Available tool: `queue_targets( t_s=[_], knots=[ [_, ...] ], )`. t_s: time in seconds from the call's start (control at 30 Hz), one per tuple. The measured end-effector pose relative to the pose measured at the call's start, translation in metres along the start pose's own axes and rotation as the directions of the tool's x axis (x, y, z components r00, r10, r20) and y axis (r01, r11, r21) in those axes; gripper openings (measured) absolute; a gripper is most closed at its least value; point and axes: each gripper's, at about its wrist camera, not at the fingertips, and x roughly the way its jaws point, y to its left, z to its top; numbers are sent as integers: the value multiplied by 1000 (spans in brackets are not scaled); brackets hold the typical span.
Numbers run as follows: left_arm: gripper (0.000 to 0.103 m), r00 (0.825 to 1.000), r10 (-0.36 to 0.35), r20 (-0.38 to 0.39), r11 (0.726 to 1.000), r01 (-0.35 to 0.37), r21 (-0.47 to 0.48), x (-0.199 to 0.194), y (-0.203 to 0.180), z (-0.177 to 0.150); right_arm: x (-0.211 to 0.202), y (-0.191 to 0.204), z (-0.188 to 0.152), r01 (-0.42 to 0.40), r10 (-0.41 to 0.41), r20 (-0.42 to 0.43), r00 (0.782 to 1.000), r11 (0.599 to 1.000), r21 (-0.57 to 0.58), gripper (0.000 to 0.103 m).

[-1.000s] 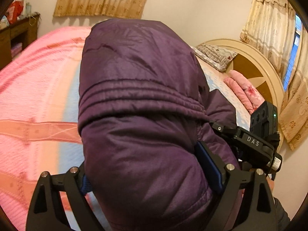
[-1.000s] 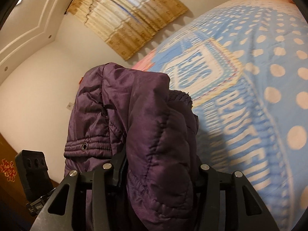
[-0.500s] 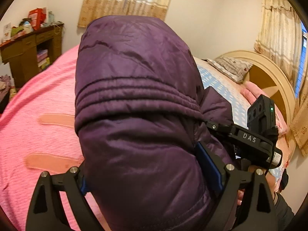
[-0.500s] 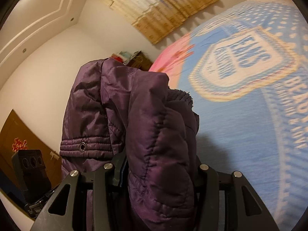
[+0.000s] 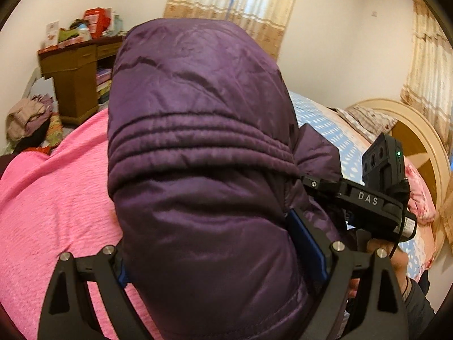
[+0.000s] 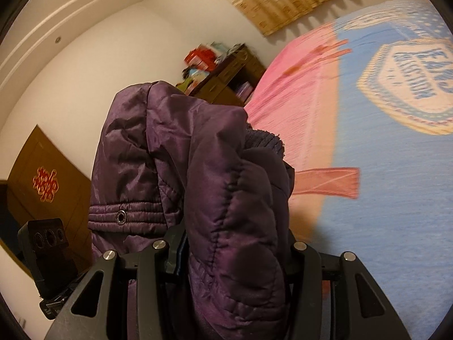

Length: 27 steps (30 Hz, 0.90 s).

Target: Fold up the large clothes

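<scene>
The purple padded jacket (image 5: 198, 170) hangs bunched in the air above the bed (image 5: 51, 198), puffy, soft and slick-shelled, likely to slump and slide. The left gripper (image 5: 223, 257) has its fingers clamped on a thick wad; the right gripper (image 6: 235, 257) pinches a quilted fold, probably near the hem. Stitched seams offer the surest hold.

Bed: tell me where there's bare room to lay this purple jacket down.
Both grippers, left and right, hold the purple jacket bunched above the bed. The pink stretch of the blanket toward the wooden desk lies bare, as does the blue printed part beside it. It's crowded near the headboard, with pillows.
</scene>
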Motion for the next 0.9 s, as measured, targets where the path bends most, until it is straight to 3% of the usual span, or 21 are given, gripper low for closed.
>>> queue_targets(
  t_s=[0.17, 0.47, 0.57, 0.73, 0.9],
  knots=[
    [93, 999, 33, 7, 999, -33, -40, -7, 19, -4, 38, 16, 7, -23, 21, -59, 998, 999, -34, 46],
    [94, 997, 71, -32, 982, -75, -174, 1, 85, -17, 128, 38, 12, -30, 16, -202, 979, 998, -64, 46],
    [94, 997, 51, -61, 970, -64, -236, 8, 110, -28, 155, 37, 11, -12, -5, -237, 972, 997, -74, 46],
    [102, 995, -41, -94, 917, 0, -399, 29, 149, -48, 181, 41, 9, 21, -51, -263, 963, 993, -115, 47],
    [103, 994, -52, -97, 923, 11, -386, 33, 147, -52, 195, 34, 11, 52, -88, -294, 952, 991, -126, 54]
  ],
)
